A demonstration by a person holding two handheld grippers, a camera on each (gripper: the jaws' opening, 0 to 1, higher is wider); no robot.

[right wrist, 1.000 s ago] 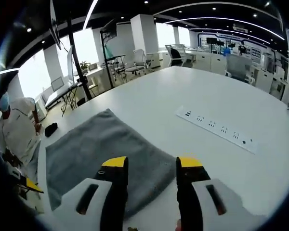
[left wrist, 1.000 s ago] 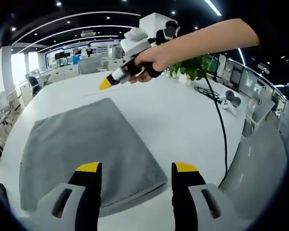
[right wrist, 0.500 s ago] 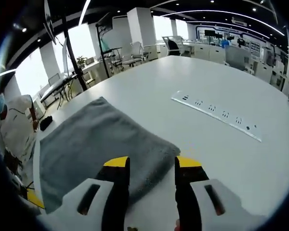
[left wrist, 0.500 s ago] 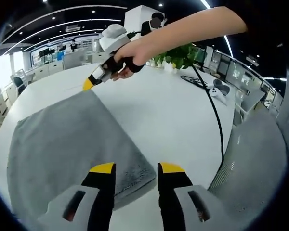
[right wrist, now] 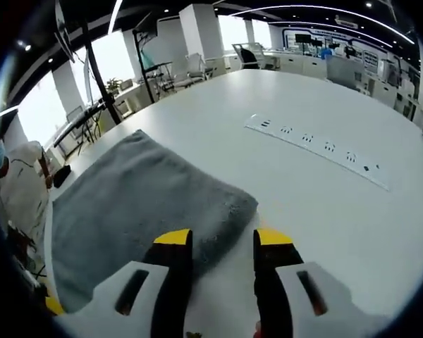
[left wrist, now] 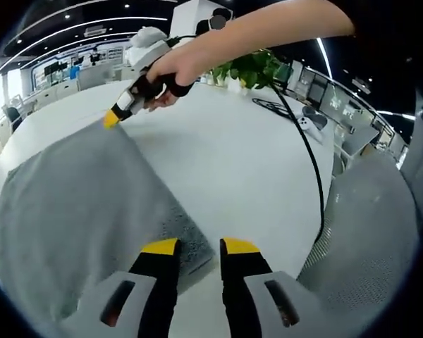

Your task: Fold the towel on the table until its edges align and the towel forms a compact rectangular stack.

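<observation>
One white table (left wrist: 254,176) spreads across both views, and it also shows in the right gripper view (right wrist: 352,211). On it lies one grey towel (left wrist: 70,204), folded into a flat rectangle; in the left gripper view it covers the left half of the near table, and in the right gripper view (right wrist: 134,204) it lies on the near left.

One mesh chair back (left wrist: 366,239) stands at the right of the left gripper view, beside the table edge. One person's forearm and hand (left wrist: 166,70) reach in from the upper right of that view. One black cable (left wrist: 314,169) runs along the table's right side toward the far end, where one green plant (left wrist: 250,67) stands. One white power strip (right wrist: 317,151) lies on the far right of the table in the right gripper view, well apart from the towel.

There are two grippers. The left gripper (left wrist: 199,248) has its jaws narrowly apart at the towel's near right corner; whether they grip the cloth I cannot tell. The right gripper (right wrist: 215,241) has its jaws a little apart at another corner of the towel, with the corner lying between them; it also shows in the left gripper view (left wrist: 113,118), its yellow tip at the towel's far corner.
</observation>
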